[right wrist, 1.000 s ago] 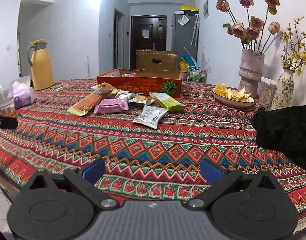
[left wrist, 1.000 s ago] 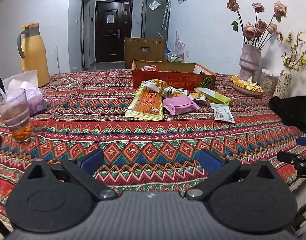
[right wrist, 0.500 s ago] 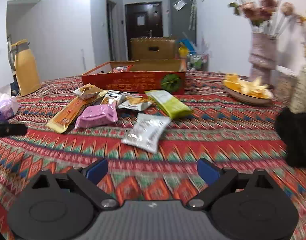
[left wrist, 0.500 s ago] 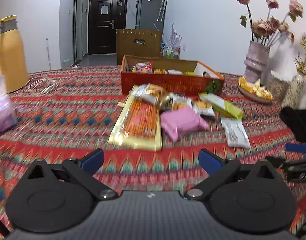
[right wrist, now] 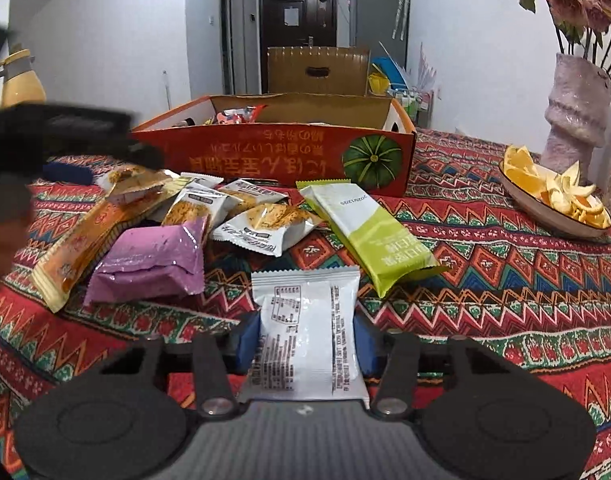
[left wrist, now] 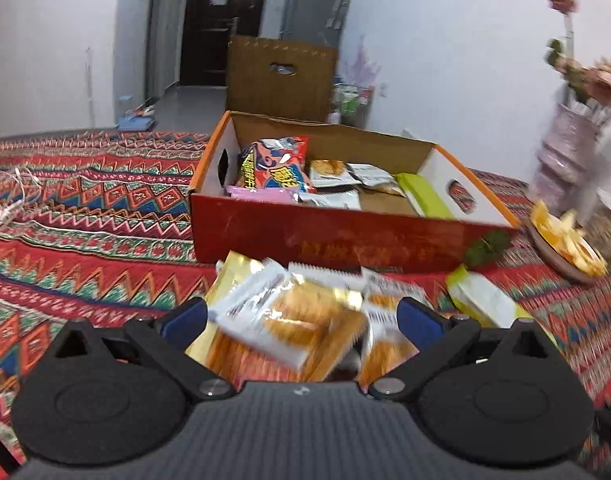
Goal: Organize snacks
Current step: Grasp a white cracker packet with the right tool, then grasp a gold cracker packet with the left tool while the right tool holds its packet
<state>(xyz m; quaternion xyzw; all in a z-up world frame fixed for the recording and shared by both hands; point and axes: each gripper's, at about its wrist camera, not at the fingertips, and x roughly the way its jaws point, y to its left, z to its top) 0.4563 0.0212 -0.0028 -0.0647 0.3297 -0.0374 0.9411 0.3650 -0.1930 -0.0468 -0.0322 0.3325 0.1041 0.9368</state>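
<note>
Both claws have pushed in from the table edge to the snack pile. Right claw (right wrist: 305, 344) now nearly closed around white packet (right wrist: 305, 332), pads touching its sides, long axis along the fingers, still flat on table (right wrist: 505, 280). Left claw (left wrist: 301, 316) wide open, empty, straddling gold cracker packet (left wrist: 293, 320). Red box (right wrist: 273, 156) lies straight ahead, just behind the pile; right claw likely loads first.

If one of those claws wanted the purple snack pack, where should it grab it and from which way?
The purple pack lies flat with its sealed end toward the camera. I would come in low from the near side and pinch across its short width, near the puffy middle. Its left edge rests against the long orange packet, so sideways entry looks cramped.
</note>
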